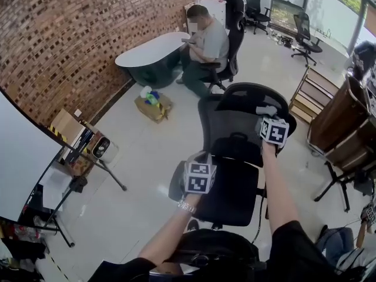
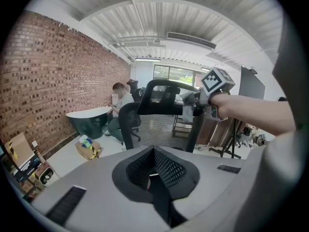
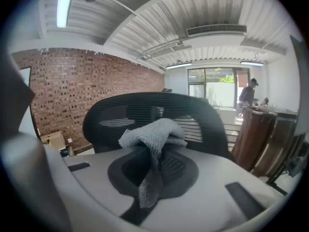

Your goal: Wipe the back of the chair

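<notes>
The black mesh office chair stood on the pale glossy floor in the middle of the room, its back turned toward the person holding the tools. The right gripper was raised to the top of the chair's back, beside the curved headrest; in the right gripper view its dark fingers were clamped on a grey woven cloth; the cloth bunched above the fingers and one tail hung down between them; the headrest's mesh filled the view just behind the cloth; whether the cloth touched the mesh could not be told. In the head view the cloth showed as a pale wad at the headrest's right edge.

The left gripper was held lower, beside the chair's left side; in the left gripper view its ribbed black fingers were closed together with nothing held between them; beyond them the chair and the right gripper with the hanging cloth were in sight.

A red brick wall ran along the left; a seated person was at a white oval counter; an open cardboard box lay on the floor near it.
</notes>
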Demonstrator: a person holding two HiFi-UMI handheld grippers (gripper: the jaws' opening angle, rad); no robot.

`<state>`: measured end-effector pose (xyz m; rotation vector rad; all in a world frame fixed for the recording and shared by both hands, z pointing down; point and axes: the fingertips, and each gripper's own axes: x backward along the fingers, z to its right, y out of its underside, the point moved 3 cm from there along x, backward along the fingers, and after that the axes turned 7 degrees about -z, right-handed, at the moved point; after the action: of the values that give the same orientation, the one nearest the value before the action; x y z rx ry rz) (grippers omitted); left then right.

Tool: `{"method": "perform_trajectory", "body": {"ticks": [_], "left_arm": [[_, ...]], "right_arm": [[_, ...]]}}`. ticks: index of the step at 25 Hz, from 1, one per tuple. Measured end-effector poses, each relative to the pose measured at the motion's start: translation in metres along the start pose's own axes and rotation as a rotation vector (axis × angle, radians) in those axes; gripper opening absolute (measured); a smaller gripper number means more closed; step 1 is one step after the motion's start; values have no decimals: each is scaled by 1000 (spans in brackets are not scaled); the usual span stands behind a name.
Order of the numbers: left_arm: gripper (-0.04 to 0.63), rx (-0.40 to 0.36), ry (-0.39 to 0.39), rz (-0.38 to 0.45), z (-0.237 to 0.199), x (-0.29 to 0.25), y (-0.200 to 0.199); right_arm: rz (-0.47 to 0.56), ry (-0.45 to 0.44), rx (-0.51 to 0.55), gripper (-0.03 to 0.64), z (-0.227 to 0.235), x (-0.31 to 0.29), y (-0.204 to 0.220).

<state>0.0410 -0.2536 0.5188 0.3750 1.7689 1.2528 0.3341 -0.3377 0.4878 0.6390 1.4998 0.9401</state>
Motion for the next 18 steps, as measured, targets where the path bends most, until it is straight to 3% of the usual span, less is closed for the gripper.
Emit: {"method": "perform_trajectory", "body": {"ticks": [3, 6, 11, 18], "left_arm": [[3, -7, 12, -2, 7, -1, -1], [3, -9, 18, 2, 12, 1, -3], [3, -7, 22, 8, 40, 5, -6], [5, -17, -4, 19, 57, 27, -8]], "right_arm": [[1, 43, -30, 26, 37, 15, 6], [-5, 17, -25, 26, 36, 32, 15], [-9, -149, 8, 26, -12, 76, 43], [-70, -309, 10, 26, -97, 121, 109]]}}
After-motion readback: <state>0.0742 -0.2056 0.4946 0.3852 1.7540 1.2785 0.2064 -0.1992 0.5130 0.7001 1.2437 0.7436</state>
